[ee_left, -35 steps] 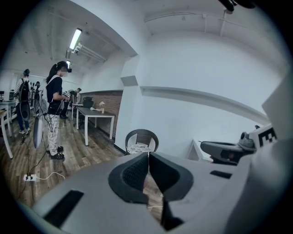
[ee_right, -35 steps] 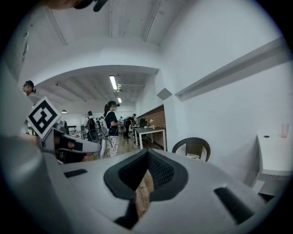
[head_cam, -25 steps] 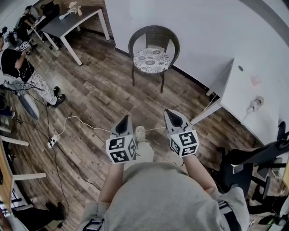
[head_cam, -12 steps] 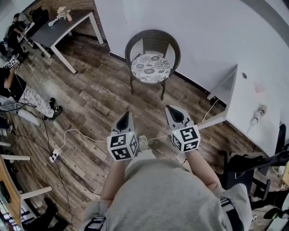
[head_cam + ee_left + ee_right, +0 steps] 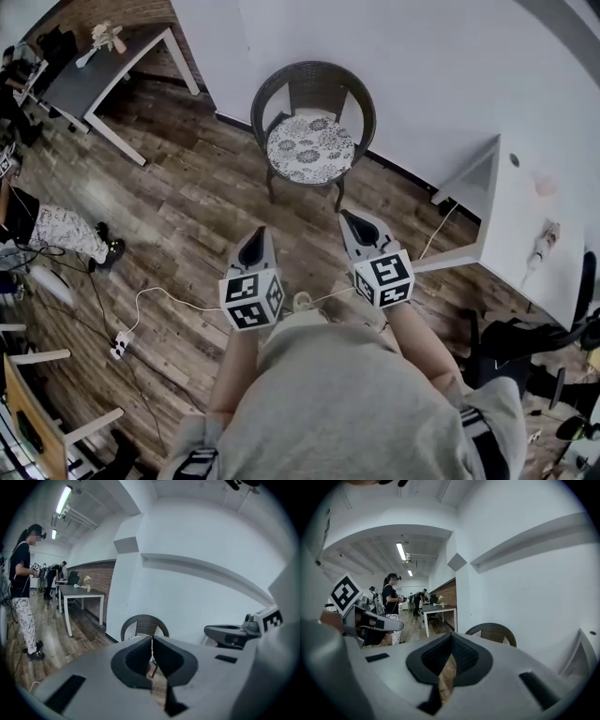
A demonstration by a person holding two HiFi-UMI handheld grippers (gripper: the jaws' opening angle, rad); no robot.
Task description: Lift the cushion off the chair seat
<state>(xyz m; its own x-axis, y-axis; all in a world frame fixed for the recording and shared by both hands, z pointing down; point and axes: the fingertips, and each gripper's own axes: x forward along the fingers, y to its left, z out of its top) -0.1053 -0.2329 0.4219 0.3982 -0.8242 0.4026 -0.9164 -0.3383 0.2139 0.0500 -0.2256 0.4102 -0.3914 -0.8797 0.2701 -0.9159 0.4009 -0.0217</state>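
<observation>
A round white cushion with a grey flower pattern (image 5: 310,148) lies on the seat of a dark wicker chair (image 5: 313,82) that stands against the white wall. Both grippers are held side by side in front of the person, short of the chair and apart from it. The left gripper (image 5: 256,240) is shut with nothing in it, and so is the right gripper (image 5: 357,223). In the left gripper view the chair back (image 5: 144,625) rises just beyond the closed jaws. The right gripper view shows the chair back (image 5: 493,632) to the right of its jaws.
A grey desk (image 5: 98,70) stands at the far left by a brick wall. A white table (image 5: 525,225) is at the right, with a dark office chair (image 5: 525,342) below it. A white cable and power strip (image 5: 120,343) lie on the wood floor. People stand at the left (image 5: 23,588).
The person has walked toward the chair with both grippers held out; the chair and cushion now lie nearer to the grippers. Both grippers stay shut.
</observation>
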